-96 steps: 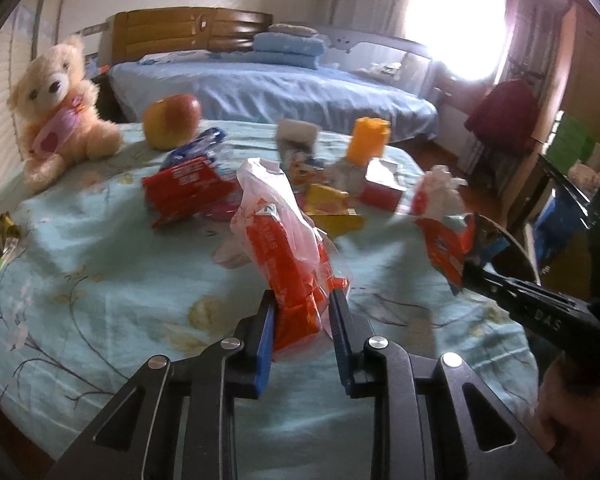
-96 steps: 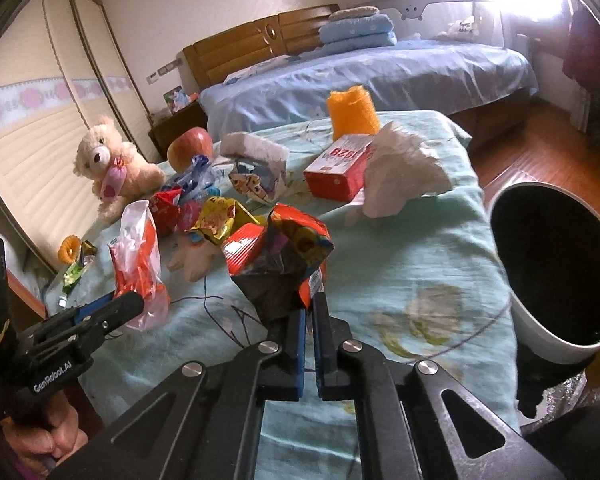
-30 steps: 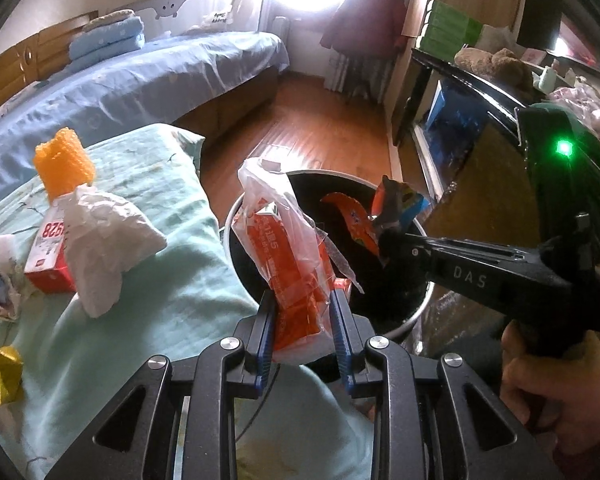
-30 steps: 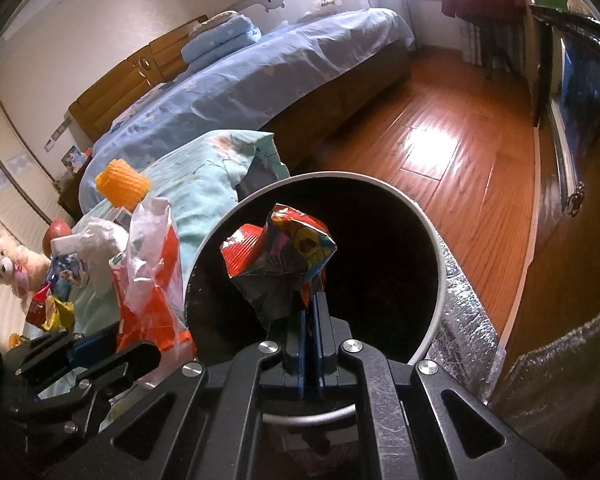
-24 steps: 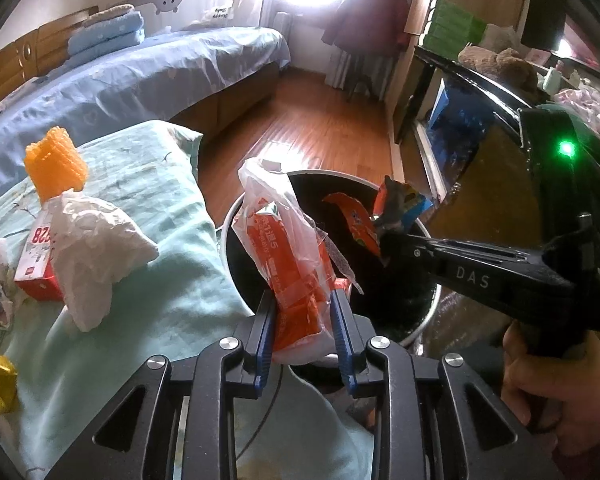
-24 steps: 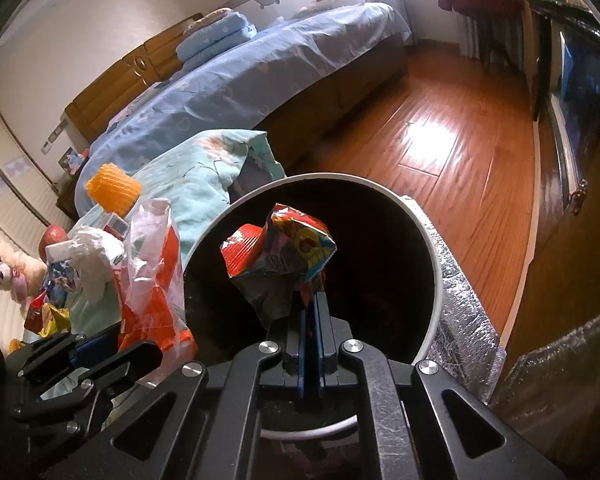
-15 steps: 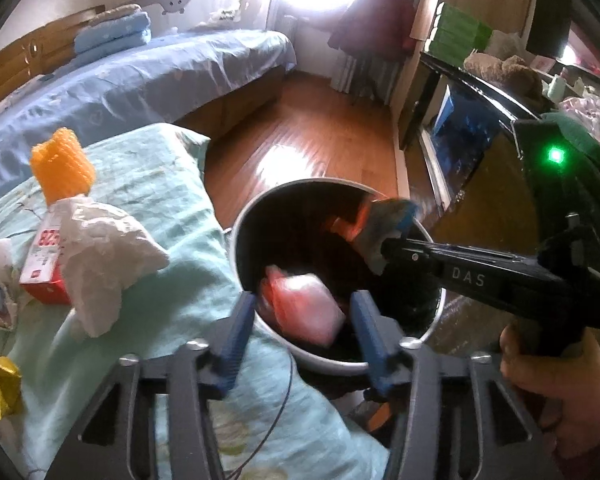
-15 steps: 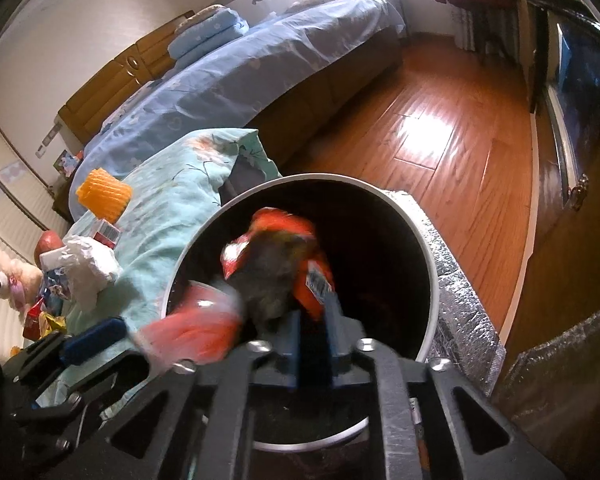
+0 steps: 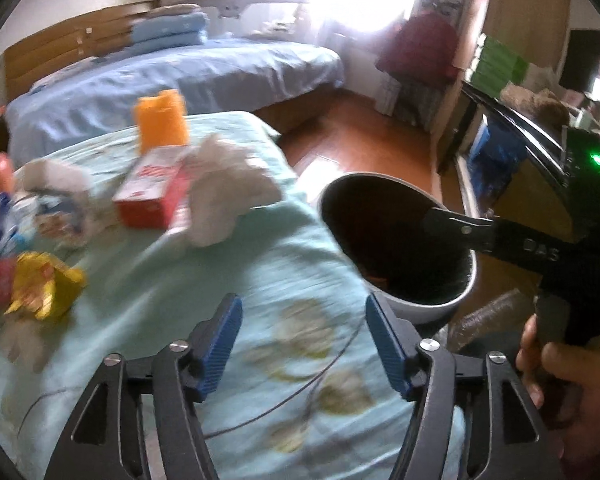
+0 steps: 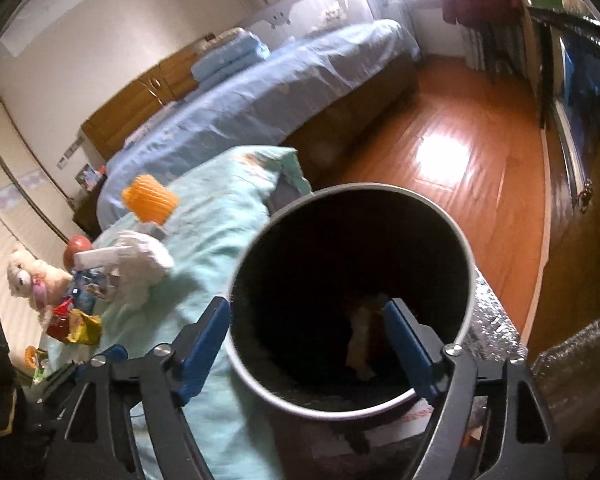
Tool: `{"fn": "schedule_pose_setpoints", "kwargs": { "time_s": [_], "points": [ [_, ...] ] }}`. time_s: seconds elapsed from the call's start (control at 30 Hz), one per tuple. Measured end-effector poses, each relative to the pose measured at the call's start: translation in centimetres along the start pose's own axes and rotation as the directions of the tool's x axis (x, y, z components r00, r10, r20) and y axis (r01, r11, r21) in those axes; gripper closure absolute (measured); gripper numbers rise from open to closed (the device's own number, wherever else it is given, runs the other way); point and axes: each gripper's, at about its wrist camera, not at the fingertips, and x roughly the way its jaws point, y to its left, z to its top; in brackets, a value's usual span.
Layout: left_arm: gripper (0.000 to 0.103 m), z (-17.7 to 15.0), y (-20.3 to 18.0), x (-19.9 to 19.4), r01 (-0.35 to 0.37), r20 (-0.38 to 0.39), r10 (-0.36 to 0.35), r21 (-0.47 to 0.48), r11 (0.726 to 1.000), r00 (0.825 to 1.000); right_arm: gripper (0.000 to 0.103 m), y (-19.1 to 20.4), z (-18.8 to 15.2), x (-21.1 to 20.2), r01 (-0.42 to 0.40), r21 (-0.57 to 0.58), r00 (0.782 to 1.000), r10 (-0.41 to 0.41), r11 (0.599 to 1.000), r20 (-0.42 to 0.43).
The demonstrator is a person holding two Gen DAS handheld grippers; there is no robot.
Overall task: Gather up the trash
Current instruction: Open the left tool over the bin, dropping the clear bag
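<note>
A round trash bin (image 10: pixel 466 280) with a white rim and dark inside stands by the table's right edge; it also shows in the left wrist view (image 9: pixel 456 308). Dropped wrappers (image 10: pixel 362 336) lie at its bottom. My right gripper (image 10: pixel 307 334) is open and empty right over the bin. My left gripper (image 9: pixel 302 338) is open and empty over the light blue tablecloth (image 9: pixel 204 280), left of the bin. On the table lie a crumpled white tissue (image 9: pixel 228 192), a red box (image 9: pixel 150 196), a yellow wrapper (image 9: pixel 44 290) and an orange cup (image 9: pixel 162 120).
A blue bed (image 9: pixel 160 80) stands behind the table. A teddy bear (image 10: pixel 28 276) and an apple (image 10: pixel 78 246) sit at the table's far end. Wood floor (image 10: pixel 472 168) lies beyond the bin. A dark cabinet (image 9: pixel 512 136) stands at the right.
Both grippers have opened and let their wrappers fall into the bin. The left gripper has swung left, back toward the table.
</note>
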Motion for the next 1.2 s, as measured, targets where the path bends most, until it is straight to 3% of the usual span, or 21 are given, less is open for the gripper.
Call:
{"fn": "schedule_pose_setpoints", "kwargs": {
  "time_s": [0.13,0.43,0.63,0.97,1.2],
  "points": [
    [0.035,-2.0,0.9,-2.5,-0.034,0.029,0.035,-0.033,0.999,0.999,0.016,2.3,-0.9,-0.5,-0.02,-0.035,0.999,0.021,0.999,0.026],
    [0.024,-5.9,2.9,-7.9,-0.129,0.084,0.137,-0.102,0.986,0.987,0.015,6.6,-3.0,0.3,-0.083,-0.097,0.997,0.083,0.992,-0.009],
    [0.022,-8.7,3.7,-10.8,-0.166,0.095,0.183,-0.161,0.973,0.979,0.007,9.2,-3.8,0.7,-0.111,-0.142,0.994,0.109,0.984,-0.017],
    [0.017,-10.4,4.8,-13.4,-0.229,0.093,0.258,-0.242,0.943,0.962,0.005,12.4,-4.6,1.8,-0.112,-0.221,0.994,0.109,0.969,-0.03],
    [0.017,-9.5,5.0,-12.9,-0.25,0.065,0.275,-0.26,0.933,0.959,0.005,13.4,-3.7,3.3,-0.096,-0.254,0.995,0.093,0.962,-0.025]
  ]
}}
